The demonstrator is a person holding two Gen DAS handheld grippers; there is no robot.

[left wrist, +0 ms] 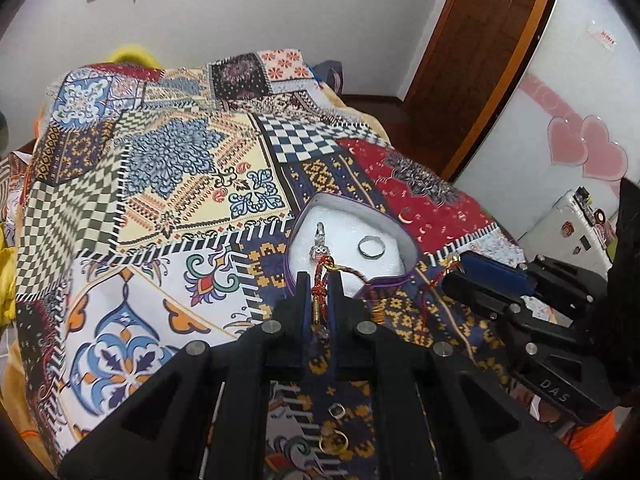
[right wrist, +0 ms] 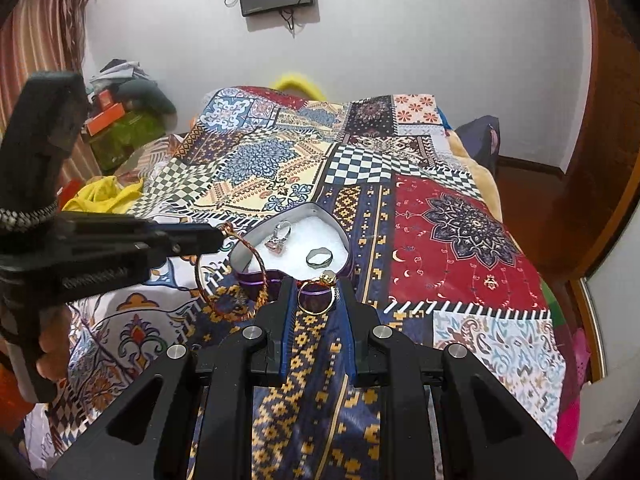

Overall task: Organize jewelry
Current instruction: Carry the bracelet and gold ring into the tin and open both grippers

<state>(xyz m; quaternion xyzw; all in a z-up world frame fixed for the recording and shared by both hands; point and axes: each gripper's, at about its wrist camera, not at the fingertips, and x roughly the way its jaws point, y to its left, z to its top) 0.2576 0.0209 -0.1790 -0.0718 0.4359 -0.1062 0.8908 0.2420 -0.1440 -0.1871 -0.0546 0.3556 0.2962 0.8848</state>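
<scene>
A patchwork-print bedspread point(right wrist: 460, 240) covers a bed under a white wall. At frame centre lies a heart-shaped box point(right wrist: 240, 254), tip pointing away. The left gripper point(left wrist: 319, 280) pinches a red-gold cord bracelet point(left wrist: 320, 300) — the right gripper point(right wrist: 319, 286) clamps an upright gold ring point(right wrist: 316, 298) at the box's near rim.

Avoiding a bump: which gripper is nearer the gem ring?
Left. The left gripper: just short of the gem ring, over the heart-shaped box rim; right gripper: off to its right.
</scene>
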